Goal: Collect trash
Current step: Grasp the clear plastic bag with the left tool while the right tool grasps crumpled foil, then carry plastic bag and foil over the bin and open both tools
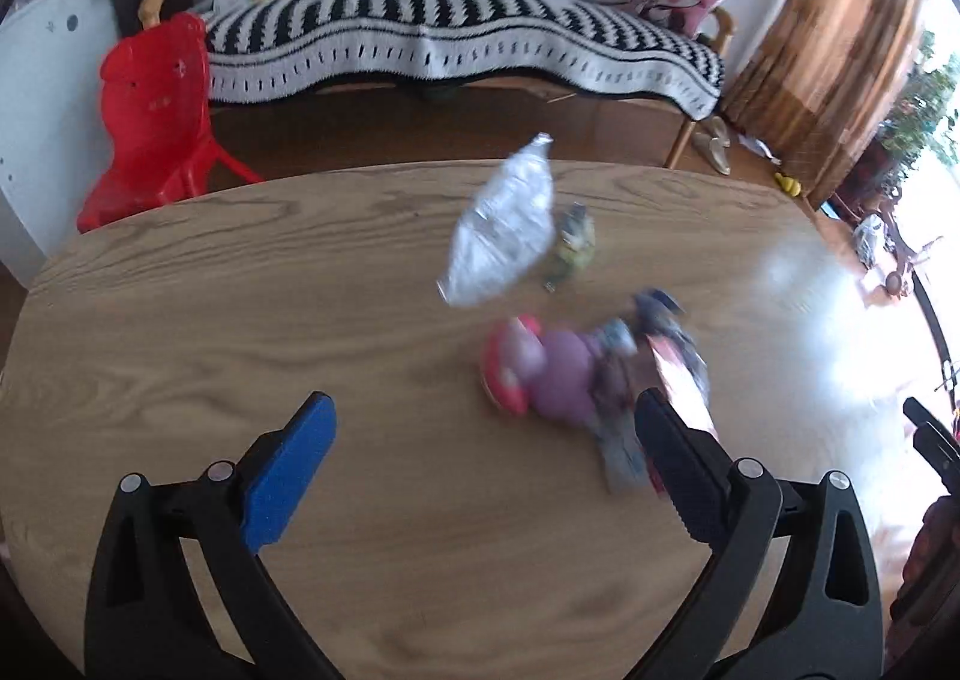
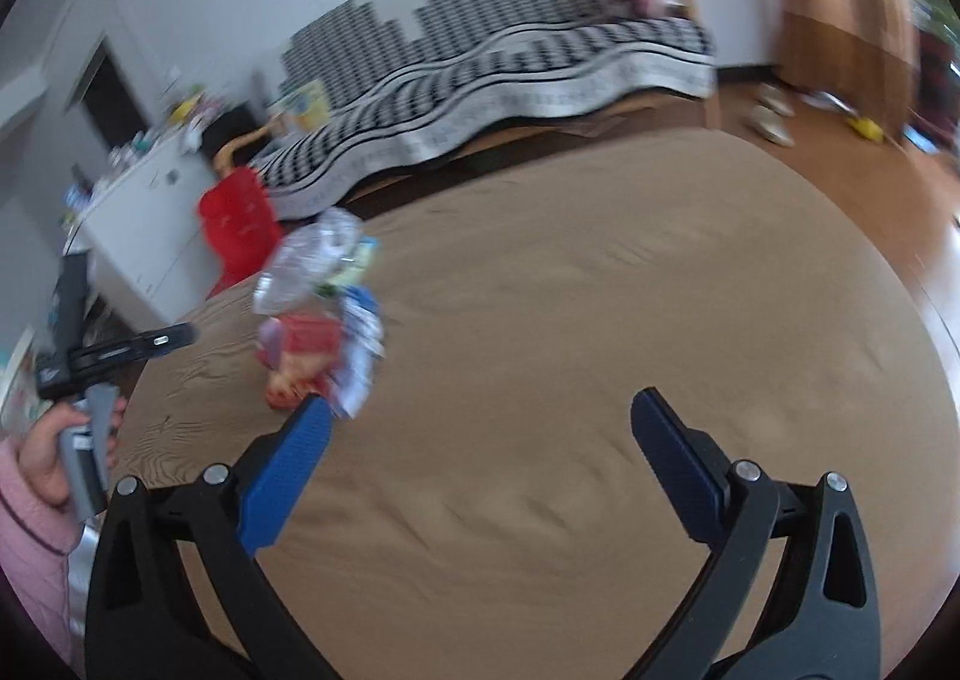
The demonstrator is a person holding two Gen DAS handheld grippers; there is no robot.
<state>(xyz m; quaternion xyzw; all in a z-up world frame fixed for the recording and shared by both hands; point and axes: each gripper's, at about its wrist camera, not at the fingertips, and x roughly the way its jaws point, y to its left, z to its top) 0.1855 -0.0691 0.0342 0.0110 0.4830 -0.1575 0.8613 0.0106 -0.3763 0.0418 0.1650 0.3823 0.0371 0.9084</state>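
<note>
Trash lies in a heap on the oval wooden table (image 1: 210,308): a clear crumpled plastic bag (image 1: 507,224), a green wrapper (image 1: 573,245), a red and purple packet (image 1: 540,371) and a dark wrapper (image 1: 672,356). My left gripper (image 1: 483,419) is open and empty, its right finger close beside the heap. In the right wrist view the same heap shows blurred: the clear bag (image 2: 312,257), a red packet (image 2: 300,356) and a blue-white wrapper (image 2: 363,350). My right gripper (image 2: 480,419) is open and empty, with the heap just beyond its left finger.
A red plastic chair (image 1: 153,116) stands beyond the table's far left edge. A sofa with a black-and-white striped cover (image 1: 456,32) runs along the back wall. A wooden curtain (image 1: 822,44) hangs at the right. The hand holding the left gripper (image 2: 72,380) shows at the table's left.
</note>
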